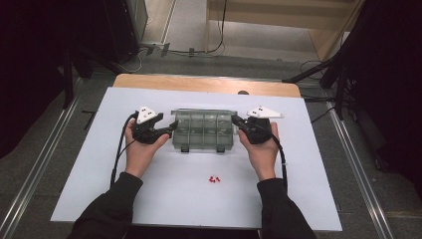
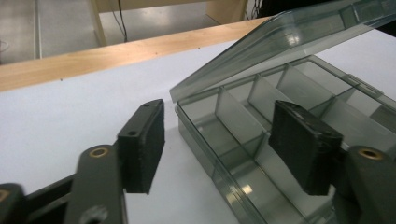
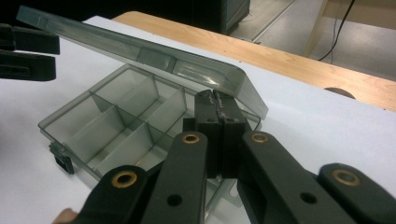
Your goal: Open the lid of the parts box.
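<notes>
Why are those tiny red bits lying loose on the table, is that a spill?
Possibly. The small red pieces lie alone on the white table, near the person, apart from the clear compartment box. The box's lid is half raised and its compartments look empty.

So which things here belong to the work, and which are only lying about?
In the work:
compartment box
its lid
left gripper
right gripper

Lying about:
small red pieces
floor cables
</notes>
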The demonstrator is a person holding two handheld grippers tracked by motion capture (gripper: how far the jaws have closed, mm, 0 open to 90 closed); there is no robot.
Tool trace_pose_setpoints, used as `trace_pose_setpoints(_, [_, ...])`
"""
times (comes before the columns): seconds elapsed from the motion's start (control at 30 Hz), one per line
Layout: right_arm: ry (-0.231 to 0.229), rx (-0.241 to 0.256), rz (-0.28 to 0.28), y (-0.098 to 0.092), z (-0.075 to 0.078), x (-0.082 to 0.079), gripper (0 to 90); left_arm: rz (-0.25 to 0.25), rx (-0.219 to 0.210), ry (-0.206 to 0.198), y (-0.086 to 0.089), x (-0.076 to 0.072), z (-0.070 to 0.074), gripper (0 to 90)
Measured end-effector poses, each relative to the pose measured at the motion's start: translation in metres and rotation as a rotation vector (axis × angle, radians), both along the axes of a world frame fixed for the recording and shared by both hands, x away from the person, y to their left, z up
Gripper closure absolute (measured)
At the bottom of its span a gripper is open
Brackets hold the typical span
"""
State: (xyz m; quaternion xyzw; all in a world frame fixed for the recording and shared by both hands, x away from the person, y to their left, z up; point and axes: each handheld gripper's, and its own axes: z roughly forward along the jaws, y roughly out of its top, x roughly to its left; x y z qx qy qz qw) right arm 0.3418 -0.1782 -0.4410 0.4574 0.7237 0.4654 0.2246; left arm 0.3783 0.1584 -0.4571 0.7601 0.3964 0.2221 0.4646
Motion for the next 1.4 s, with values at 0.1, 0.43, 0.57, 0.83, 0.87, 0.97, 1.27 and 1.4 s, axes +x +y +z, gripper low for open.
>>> trace_pose_setpoints(0.1, [-0.002, 0.002, -0.003, 0.0, 0.001, 0.002, 90.0, -0.002, 0.011, -0.008, -0.002, 0.006, 0.002, 40.3])
trace_pose_setpoints(0.43, [-0.018, 0.002, -0.012, 0.002, 0.007, 0.008, 90.0, 0.0, -0.017, -0.033, -0.001, 0.019, 0.01, 55.0])
trace_pose_setpoints(0.57, [-0.02, 0.008, -0.015, 0.002, 0.009, 0.011, 90.0, -0.006, -0.037, -0.039, 0.0, 0.022, 0.01, 57.4])
trace_pose_setpoints(0.83, [-0.023, 0.018, -0.017, 0.002, 0.013, 0.016, 90.0, -0.034, -0.046, -0.054, -0.002, 0.026, 0.014, 66.7])
trace_pose_setpoints(0.87, [-0.024, 0.017, -0.017, 0.002, 0.013, 0.016, 90.0, -0.032, -0.036, -0.055, -0.002, 0.026, 0.015, 66.7])
trace_pose_setpoints(0.97, [-0.026, 0.024, -0.015, 0.0, 0.013, 0.018, 90.0, -0.039, -0.046, -0.064, -0.003, 0.028, 0.017, 70.2])
trace_pose_setpoints(1.27, [-0.019, 0.034, 0.002, -0.005, 0.013, 0.017, 85.3, -0.036, -0.067, -0.066, -0.005, 0.029, 0.021, 75.9])
trace_pose_setpoints(1.4, [-0.012, 0.048, 0.03, -0.011, 0.011, 0.015, 84.0, -0.024, -0.082, -0.054, -0.005, 0.03, 0.021, 75.8])
